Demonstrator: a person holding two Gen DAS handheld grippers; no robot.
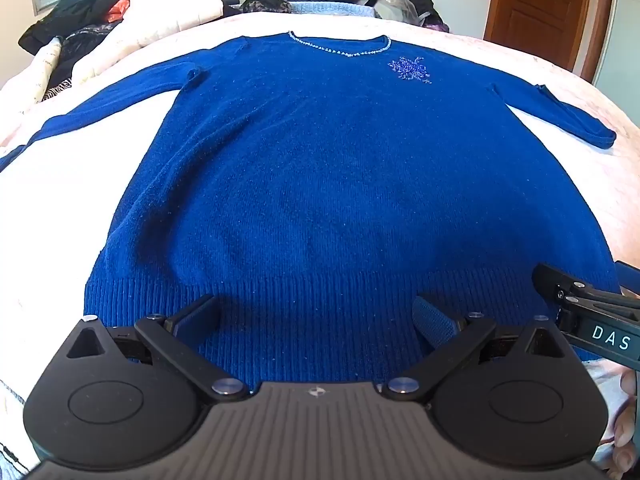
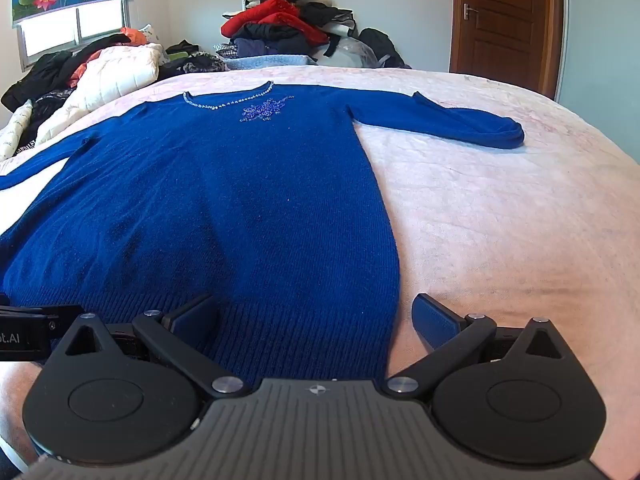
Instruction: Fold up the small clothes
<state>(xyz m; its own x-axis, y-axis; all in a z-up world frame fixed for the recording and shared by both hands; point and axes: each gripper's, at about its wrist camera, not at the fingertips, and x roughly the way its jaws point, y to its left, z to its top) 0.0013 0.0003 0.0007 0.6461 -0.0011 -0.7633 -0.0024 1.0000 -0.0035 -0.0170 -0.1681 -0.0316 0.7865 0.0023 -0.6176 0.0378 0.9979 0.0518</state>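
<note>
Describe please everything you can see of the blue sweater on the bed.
The blue sweater is a deep blue knit, fuzzy-looking, with long sleeves, a ribbed hem and a round neckline trimmed with small pale beads. A beaded blue motif sits on the chest below the neckline. It lies flat, front up, on the pale pink bedcover, hem toward the cameras, both sleeves spread outward. The left gripper is open above the hem; the right gripper is open over the hem's right corner. Neither visibly grips it.
</note>
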